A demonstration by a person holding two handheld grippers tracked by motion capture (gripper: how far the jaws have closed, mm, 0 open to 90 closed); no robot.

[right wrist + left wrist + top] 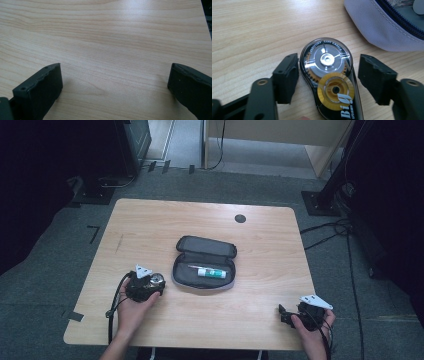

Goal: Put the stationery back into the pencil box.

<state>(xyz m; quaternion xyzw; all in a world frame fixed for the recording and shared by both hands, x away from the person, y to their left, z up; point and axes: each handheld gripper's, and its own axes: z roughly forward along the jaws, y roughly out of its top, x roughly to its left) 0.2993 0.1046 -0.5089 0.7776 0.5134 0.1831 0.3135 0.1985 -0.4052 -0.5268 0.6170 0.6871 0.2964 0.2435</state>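
Observation:
A dark correction tape dispenser (329, 77) with a clear window and a yellow wheel lies flat on the wooden table (150, 230). My left gripper (329, 65) is open around it: the left jaw sits right against its side, while the right jaw stands a small gap off. In the high view this gripper (156, 282) is just left of an open dark pencil case (206, 246). The case holds a white glue stick (215, 272) with a green band. My right gripper (283, 315) is open over bare wood near the front right corner, and nothing lies between its jaws (115, 82).
The pencil case's grey fabric edge (372, 27) lies close ahead and to the right of the left gripper. A round black grommet (240, 218) sits near the table's far edge. Cables and dark stands are on the floor around the table.

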